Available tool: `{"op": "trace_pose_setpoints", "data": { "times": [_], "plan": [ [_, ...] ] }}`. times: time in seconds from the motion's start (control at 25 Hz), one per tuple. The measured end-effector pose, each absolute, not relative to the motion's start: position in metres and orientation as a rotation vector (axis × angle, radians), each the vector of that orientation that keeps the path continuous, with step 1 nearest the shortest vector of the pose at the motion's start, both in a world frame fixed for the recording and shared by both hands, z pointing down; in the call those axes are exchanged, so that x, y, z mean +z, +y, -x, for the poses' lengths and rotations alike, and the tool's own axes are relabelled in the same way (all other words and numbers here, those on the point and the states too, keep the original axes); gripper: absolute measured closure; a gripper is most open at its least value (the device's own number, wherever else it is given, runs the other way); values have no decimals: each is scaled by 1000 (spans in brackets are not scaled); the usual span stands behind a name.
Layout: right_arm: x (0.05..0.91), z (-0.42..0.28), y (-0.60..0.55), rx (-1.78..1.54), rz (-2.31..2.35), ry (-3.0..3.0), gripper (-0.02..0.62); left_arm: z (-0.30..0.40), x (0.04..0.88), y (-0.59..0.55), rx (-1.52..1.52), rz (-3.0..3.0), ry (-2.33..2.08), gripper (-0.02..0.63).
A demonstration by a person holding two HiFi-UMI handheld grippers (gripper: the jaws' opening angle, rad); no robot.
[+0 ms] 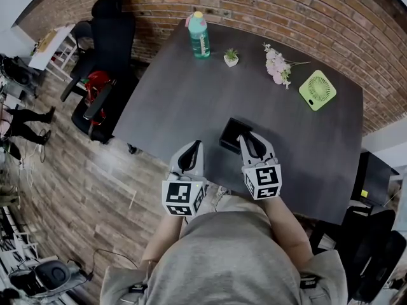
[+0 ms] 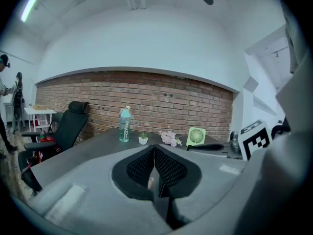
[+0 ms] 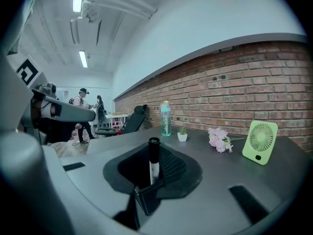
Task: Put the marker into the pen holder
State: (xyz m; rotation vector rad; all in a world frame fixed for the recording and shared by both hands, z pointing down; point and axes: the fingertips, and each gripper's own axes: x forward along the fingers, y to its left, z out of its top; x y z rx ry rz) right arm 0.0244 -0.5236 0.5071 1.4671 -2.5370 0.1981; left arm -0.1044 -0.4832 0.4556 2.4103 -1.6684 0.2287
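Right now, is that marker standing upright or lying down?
Upright: the marker stands vertical between the right gripper's jaws, its lower end behind the pen holder's rim.

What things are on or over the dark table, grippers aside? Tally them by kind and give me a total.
bottle: 1
potted plant: 1
bunch of flowers: 1
fan: 1
pen holder: 1
marker: 1
Total: 6
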Motion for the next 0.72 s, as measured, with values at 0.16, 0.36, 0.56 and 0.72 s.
{"op": "trace_pose_setpoints", "data": {
  "times": [0.16, 0.36, 0.56, 0.72],
  "plan": [
    [519, -22, -526, 203, -1441, -2516, 531, 105, 457, -486, 230, -2402, -1672, 588],
    [533, -19, -525, 218, -1412, -2491, 531, 106, 456, -489, 223, -2398, -1679, 588],
    [542, -20, -523, 230, -1405, -2470, 529, 106, 457, -489, 224, -2400, -1679, 588],
    [543, -20, -522, 227, -1403, -2470, 531, 106, 458, -489, 225, -2400, -1678, 588]
  ]
}}
